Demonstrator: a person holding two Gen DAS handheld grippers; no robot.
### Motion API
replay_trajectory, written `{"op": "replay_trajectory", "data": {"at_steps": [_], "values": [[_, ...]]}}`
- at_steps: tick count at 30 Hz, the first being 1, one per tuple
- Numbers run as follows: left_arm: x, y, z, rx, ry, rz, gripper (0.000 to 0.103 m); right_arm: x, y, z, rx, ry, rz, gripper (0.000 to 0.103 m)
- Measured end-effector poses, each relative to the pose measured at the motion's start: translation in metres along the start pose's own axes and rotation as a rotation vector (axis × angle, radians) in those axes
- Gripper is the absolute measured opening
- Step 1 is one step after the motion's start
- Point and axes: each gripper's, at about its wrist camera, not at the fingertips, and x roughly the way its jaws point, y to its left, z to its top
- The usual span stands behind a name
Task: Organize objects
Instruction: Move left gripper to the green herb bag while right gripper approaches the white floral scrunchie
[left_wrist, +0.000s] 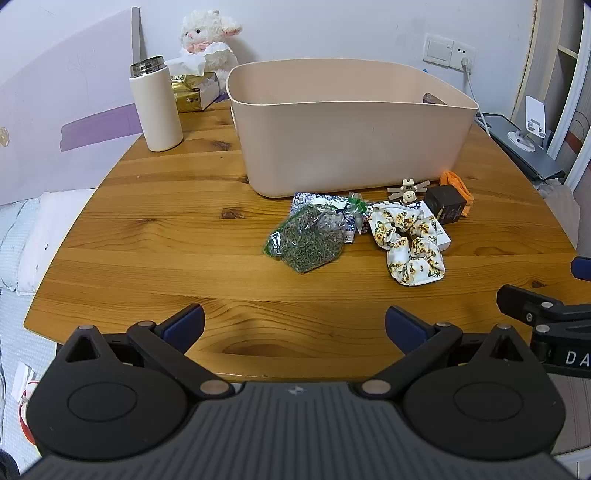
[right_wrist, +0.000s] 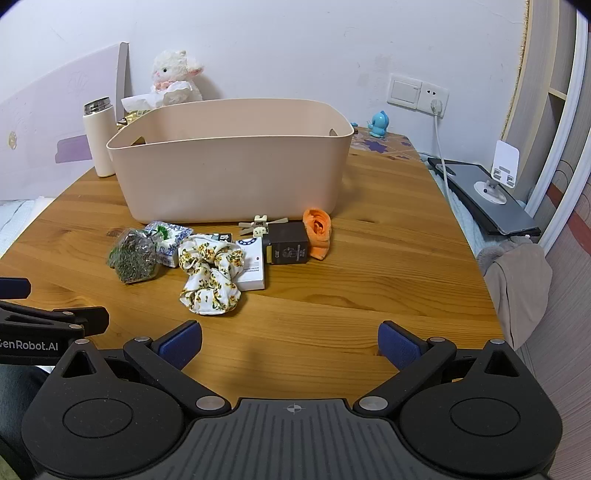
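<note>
A beige plastic bin (left_wrist: 351, 140) (right_wrist: 229, 173) stands on the wooden table (left_wrist: 166, 229) (right_wrist: 388, 266). In front of it lie a clear bag of dried green herbs (left_wrist: 304, 240) (right_wrist: 133, 254), a blue-patterned packet (left_wrist: 321, 203) (right_wrist: 171, 240), a floral scrunchie (left_wrist: 410, 243) (right_wrist: 210, 277), a white card box (right_wrist: 251, 266), a dark brown box (left_wrist: 445, 205) (right_wrist: 288, 243), an orange cloth (left_wrist: 458, 184) (right_wrist: 317, 236) and a small hair clip (left_wrist: 406, 190) (right_wrist: 260, 225). My left gripper (left_wrist: 294, 325) hovers open near the table's front edge, nothing between its fingers. My right gripper (right_wrist: 290, 343) is open and empty too, short of the pile.
A white thermos (left_wrist: 155, 103) (right_wrist: 98, 136), a gold tissue box (left_wrist: 194, 90) and a plush lamb (left_wrist: 207, 37) (right_wrist: 175, 75) stand behind the bin. A blue figurine (right_wrist: 378, 125) sits at the back right. A wall socket with cable (right_wrist: 436, 107), a dark tablet and white stand (right_wrist: 495, 184) lie right.
</note>
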Motion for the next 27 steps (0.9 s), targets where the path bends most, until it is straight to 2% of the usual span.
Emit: {"op": "replay_trajectory", "data": {"at_steps": [27], "values": [[0.0034, 0.0033, -0.0012, -0.009, 0.009, -0.003, 0.103, 0.0056, 0.0033, 0.0004, 0.0, 0.003, 0.004, 0.103]]}}
